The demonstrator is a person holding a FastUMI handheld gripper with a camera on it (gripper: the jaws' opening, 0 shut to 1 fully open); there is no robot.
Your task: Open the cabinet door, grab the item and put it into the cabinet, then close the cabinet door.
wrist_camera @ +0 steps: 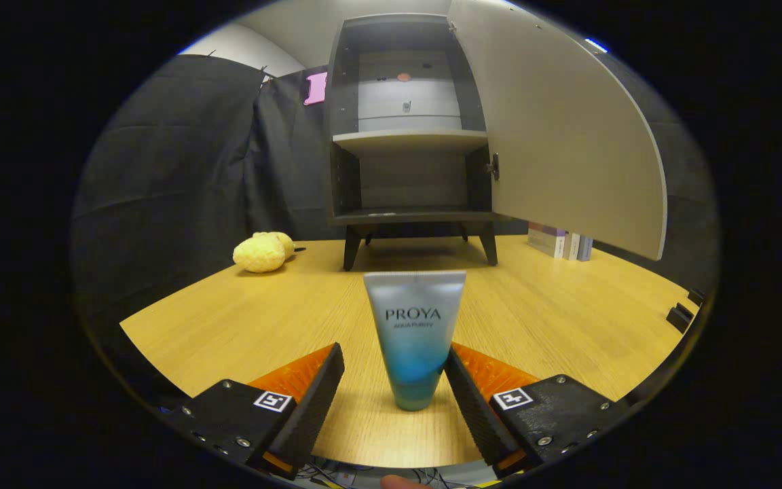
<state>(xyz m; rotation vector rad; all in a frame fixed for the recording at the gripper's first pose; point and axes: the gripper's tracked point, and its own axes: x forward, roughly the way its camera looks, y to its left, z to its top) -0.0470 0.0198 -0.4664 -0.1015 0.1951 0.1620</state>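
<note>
Gripper view: my gripper open wide astride the tube; soft, light, slick — I'd pinch low, near its cap.

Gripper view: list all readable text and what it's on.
"PROYA": on the upright silver-and-blue plastic tube, which stands between the open fingers of the hand-held gripper.
"AQUA PURITY": smaller line under it, blurred, reading uncertain.
Pale box spines behind the grey wooden cabinet's open door: too small to read.

Cloth-walled test booth, wooden table, small cabinet
</note>
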